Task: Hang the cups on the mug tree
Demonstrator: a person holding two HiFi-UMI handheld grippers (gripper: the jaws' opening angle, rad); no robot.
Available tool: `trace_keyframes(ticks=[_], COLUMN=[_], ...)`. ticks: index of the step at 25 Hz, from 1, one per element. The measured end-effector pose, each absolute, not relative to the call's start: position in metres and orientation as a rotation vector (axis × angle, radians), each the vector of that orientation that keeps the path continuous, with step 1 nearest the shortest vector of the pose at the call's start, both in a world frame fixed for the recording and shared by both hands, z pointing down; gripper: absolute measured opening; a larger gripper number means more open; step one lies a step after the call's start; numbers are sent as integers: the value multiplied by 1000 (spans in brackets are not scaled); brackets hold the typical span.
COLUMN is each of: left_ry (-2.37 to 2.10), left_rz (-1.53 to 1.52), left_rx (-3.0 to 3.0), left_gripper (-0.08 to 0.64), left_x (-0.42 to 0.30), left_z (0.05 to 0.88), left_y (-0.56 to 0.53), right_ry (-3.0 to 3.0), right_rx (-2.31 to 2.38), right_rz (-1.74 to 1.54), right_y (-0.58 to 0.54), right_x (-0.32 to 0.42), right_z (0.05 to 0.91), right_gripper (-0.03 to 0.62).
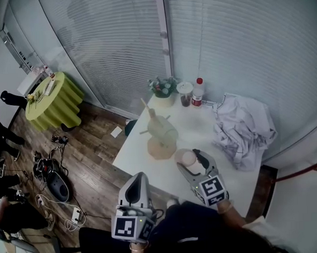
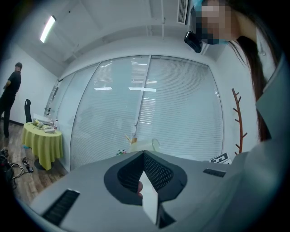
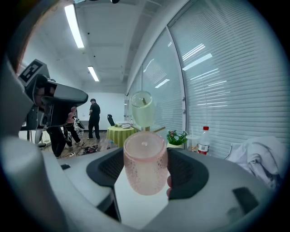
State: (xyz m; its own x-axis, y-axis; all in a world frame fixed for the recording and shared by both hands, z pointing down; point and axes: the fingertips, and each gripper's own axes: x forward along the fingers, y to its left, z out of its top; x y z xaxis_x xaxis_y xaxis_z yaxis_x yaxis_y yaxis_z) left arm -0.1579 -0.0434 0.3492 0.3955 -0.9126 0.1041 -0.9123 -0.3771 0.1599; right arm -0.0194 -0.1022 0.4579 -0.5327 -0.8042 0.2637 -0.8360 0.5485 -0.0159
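Right gripper [image 3: 146, 156] clasping pink cup [image 3: 144, 174], handle unseen

The mug tree [image 1: 162, 147] stands on the worktop [image 1: 200, 132] near its left edge and carries the first cup [image 1: 163, 129]. Just right of its base, toward the near edge, the second cup [image 1: 187, 158] sits between the fingers [image 1: 202, 158] of the right gripper [image 1: 190, 159]. A plant pot [image 1: 164, 94], a lidded beaker [image 1: 185, 94] and a bottle [image 1: 198, 93] stand in a row at the far edge. A cloth [image 1: 244, 131] lies along the right edge. The left gripper [image 1: 139, 179] is off the worktop, before its near left corner.
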Motion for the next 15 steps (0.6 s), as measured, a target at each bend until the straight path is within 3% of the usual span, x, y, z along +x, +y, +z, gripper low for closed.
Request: trace_keyframes(ticks=[15], left_ry=[-1654], left_rz=[-76], left_rx=[2464], left_gripper=[0], left_x=[-163], left_z=[339], left_y=[-46], right_ry=[-2618], right_rx=[1348], right_rz=[156], right_y=[-110], right_x=[-39], right_z=[451], right_gripper=[307])
